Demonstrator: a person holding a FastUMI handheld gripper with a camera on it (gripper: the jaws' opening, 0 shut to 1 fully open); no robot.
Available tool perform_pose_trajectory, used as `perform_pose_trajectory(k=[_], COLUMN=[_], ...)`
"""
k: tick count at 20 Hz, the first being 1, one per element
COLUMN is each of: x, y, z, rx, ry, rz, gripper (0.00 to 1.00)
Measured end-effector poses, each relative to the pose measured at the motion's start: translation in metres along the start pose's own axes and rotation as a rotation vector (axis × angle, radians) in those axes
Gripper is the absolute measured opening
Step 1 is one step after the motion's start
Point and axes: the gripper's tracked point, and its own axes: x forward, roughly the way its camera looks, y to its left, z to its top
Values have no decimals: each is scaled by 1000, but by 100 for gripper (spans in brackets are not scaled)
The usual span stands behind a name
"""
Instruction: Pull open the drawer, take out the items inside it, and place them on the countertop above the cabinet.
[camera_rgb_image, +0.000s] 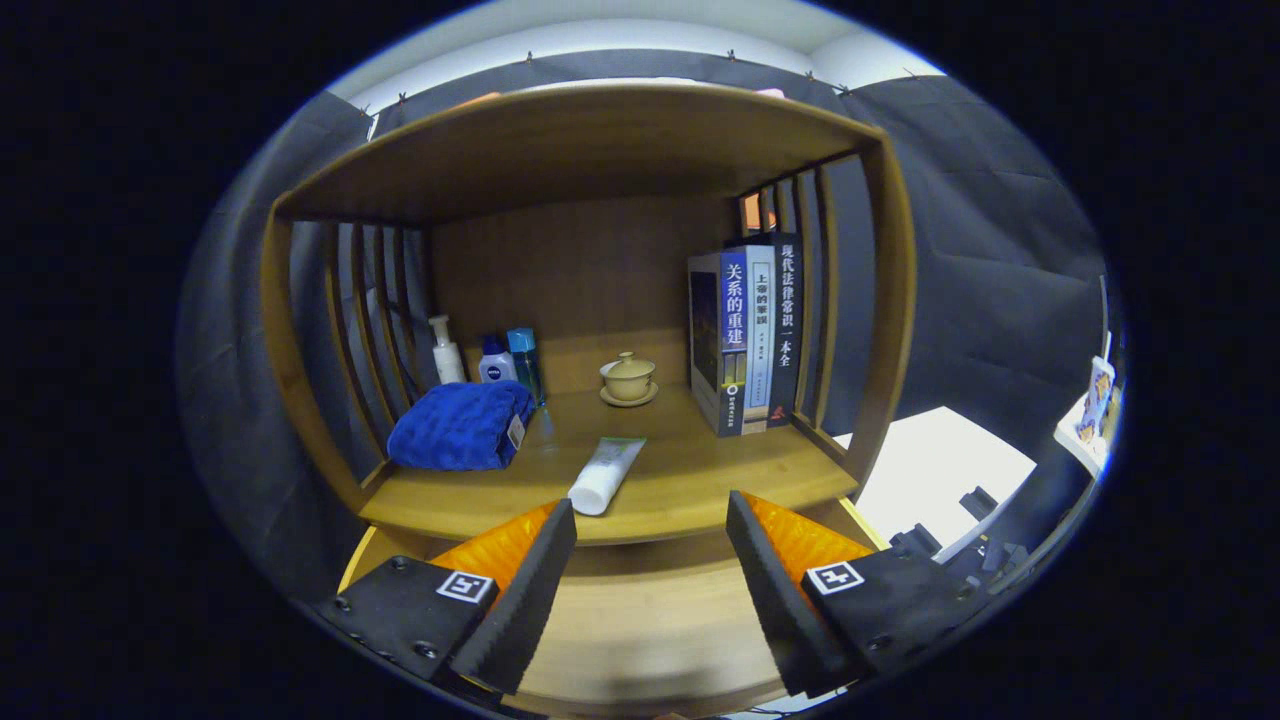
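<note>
Countertop (690, 480) holds a tube (606, 476), NIVEA bottle (496, 366) (blue); tool (650, 590) spread apart, empty.

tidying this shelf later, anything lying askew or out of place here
The white tube lies flat on the countertop, its cap end poking over the front edge, just beyond the open, empty gripper. Everything else stands tidy.

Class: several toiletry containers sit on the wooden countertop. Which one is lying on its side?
The white squeeze tube, lying flat just beyond the open gripper. The white pump bottle and two blue bottles stand upright behind the blue towel.
</note>
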Motion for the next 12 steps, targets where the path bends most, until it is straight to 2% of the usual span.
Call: perform_pose_trajectory(k=[6, 12], x=[-51, -87], y=[6, 20], z=[-28, -63], rx=[-28, -23], ry=[-74, -63], rz=[7, 52], gripper=[98, 98])
